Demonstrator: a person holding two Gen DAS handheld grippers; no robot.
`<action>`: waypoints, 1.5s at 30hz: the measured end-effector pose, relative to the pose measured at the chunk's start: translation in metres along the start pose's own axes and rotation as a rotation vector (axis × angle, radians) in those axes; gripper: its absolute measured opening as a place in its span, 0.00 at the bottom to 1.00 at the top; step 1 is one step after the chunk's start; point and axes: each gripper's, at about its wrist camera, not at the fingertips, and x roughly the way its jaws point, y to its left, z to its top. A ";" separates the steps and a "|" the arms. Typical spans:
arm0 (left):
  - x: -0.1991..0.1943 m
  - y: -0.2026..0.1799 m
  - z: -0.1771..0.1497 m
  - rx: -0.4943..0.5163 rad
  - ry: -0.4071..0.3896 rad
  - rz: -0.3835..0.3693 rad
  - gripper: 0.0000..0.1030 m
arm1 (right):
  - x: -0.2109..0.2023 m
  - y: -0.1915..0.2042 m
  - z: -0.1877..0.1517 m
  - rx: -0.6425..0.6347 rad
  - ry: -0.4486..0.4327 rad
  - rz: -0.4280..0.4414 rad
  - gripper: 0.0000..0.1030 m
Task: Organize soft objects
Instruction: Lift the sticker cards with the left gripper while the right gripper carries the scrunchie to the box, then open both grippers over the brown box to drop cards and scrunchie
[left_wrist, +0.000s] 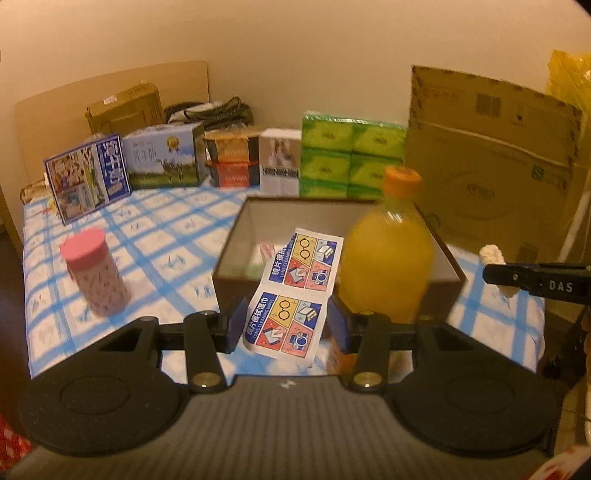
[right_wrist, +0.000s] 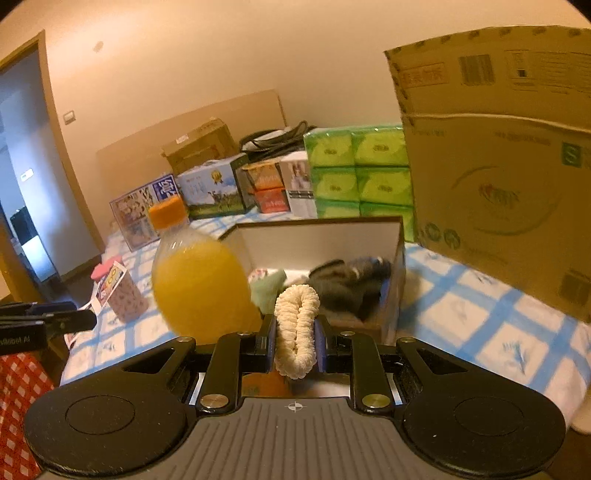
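My left gripper (left_wrist: 286, 323) is shut on a strip of two lens-wipe packets (left_wrist: 295, 288), pressed at its edges between the blue pads (left_wrist: 236, 325). The strip stands up in front of the open brown box (left_wrist: 229, 254). My right gripper (right_wrist: 295, 339) is shut on a cream scrunchie (right_wrist: 297, 325), just short of the box (right_wrist: 317, 240). Inside the box lie a dark grey soft item (right_wrist: 351, 284) and a pale green cloth (right_wrist: 269, 290). In the left wrist view the right gripper (left_wrist: 495, 275) shows at the right edge, with the scrunchie (left_wrist: 491, 254) in it.
An orange juice bottle (left_wrist: 388, 254) stands against the box's near right side. A pink-lidded canister (left_wrist: 94, 273) is on the checked cloth to the left. Cartons, green tissue packs (left_wrist: 351, 158) and a large cardboard box (left_wrist: 491, 166) line the back and right.
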 end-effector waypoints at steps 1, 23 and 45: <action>0.005 0.003 0.006 0.000 -0.009 0.001 0.43 | 0.006 -0.004 0.005 0.002 0.001 0.026 0.21; 0.211 0.027 0.082 0.069 0.166 -0.124 0.43 | 0.181 -0.056 0.079 -0.106 0.215 0.207 0.21; 0.305 0.031 0.110 0.068 0.239 -0.137 0.65 | 0.280 -0.054 0.117 -0.030 0.237 0.182 0.57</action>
